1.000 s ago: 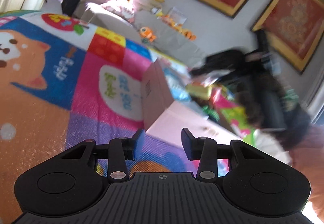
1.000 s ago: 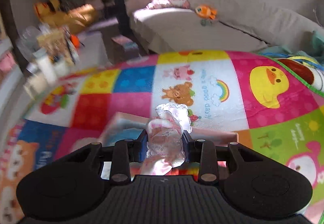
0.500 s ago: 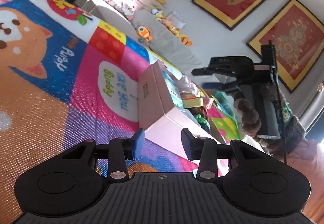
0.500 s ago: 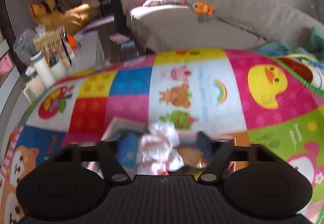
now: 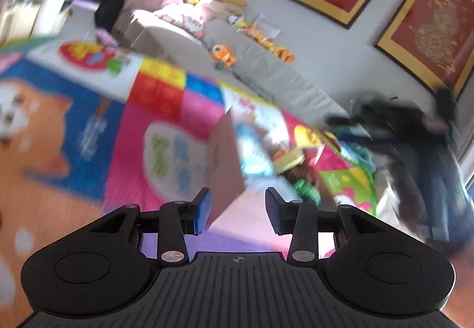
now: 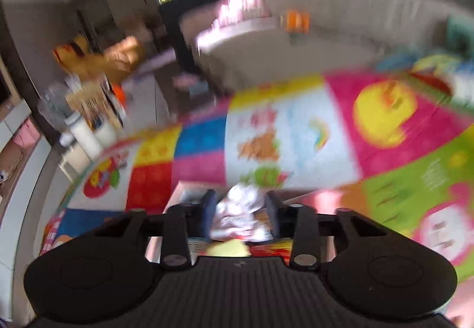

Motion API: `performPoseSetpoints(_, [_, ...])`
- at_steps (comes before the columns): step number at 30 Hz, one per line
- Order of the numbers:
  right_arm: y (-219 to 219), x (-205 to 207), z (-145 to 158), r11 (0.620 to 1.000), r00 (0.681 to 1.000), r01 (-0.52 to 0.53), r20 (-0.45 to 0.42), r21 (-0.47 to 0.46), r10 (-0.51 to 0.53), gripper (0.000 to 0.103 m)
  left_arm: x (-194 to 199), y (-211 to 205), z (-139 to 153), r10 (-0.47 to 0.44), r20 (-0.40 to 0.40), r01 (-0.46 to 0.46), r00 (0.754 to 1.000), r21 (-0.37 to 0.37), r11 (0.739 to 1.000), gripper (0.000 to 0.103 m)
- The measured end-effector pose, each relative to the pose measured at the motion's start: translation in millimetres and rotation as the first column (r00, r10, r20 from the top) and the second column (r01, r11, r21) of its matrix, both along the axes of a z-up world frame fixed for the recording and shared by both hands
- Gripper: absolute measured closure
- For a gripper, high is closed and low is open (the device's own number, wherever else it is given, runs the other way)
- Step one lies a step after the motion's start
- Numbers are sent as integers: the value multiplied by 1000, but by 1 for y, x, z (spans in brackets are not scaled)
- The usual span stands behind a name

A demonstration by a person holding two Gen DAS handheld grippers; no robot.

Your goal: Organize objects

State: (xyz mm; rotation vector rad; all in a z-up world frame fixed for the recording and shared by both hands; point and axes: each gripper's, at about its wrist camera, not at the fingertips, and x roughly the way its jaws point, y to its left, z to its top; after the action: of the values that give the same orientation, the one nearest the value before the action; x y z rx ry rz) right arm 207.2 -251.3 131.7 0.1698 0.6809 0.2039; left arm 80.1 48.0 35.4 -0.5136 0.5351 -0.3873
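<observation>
The right tool (image 6: pixel 239 211) has just been opening its jaws around a white-and-pink lacy bundle (image 6: pixel 241 209), which sits between them above the open cardboard box (image 5: pixel 226 163) on the play mat (image 6: pixel 296 132); blur hides whether the pads touch it, though it looks let go. To finish the drop cleanly, I would keep the jaws parted and lift straight away, so the lace does not snag. The left tool (image 5: pixel 238 211) hangs part open and empty near the box's flap, apart from it.

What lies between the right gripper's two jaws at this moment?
In the right wrist view, a crumpled white and pink frilly cloth sits between the jaws of the right gripper, above the open box. The jaws have just been opening.
</observation>
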Motion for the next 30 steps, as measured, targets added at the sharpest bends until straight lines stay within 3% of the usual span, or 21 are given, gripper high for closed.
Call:
performPoseSetpoints(2, [-15,-37,9,999,997,-2,82,-54,7,50,15,-10,12,-20,-3,20,1000,52,998,59])
performPoseSetpoints(4, [-25,-70,4,993,993,-20,109,-118,33,48,37,-29,20,-21,-44,28,999,167,986,59])
performPoseSetpoints(7, [-30,-107,-22,974,993,-48,96,-223,71,48,69,-55,15,52,-133,-1,990,356,935,56])
performPoseSetpoints(8, [-30,-116,-35,968,993,-66,77,-244,88,48,77,-59,11,65,-161,1,985,377,926,53])
performPoseSetpoints(11, [-23,-131,-71,954,991,-125,9,-274,132,51,89,-62,2,96,-211,0,973,414,910,36])
performPoseSetpoints(13, [-13,-131,-90,941,989,-142,-10,-308,146,56,86,-60,0,141,-205,-29,969,469,883,14])
performPoseSetpoints(15, [-6,-124,-101,936,991,-132,-9,-325,137,57,82,-52,-1,158,-217,-35,963,482,875,8])
performPoseSetpoints(17, [-4,-114,-104,956,989,-150,-27,-252,148,57,78,-43,0,175,-218,-50,960,480,876,7])
performPoseSetpoints(21, [15,-99,-105,959,985,-167,3,-229,172,57,73,-23,1,235,-160,-121,959,516,848,5])
performPoseSetpoints(30, [49,-90,-112,947,975,-205,36,-246,220,55,83,5,-1,288,-152,-181,946,489,854,5])
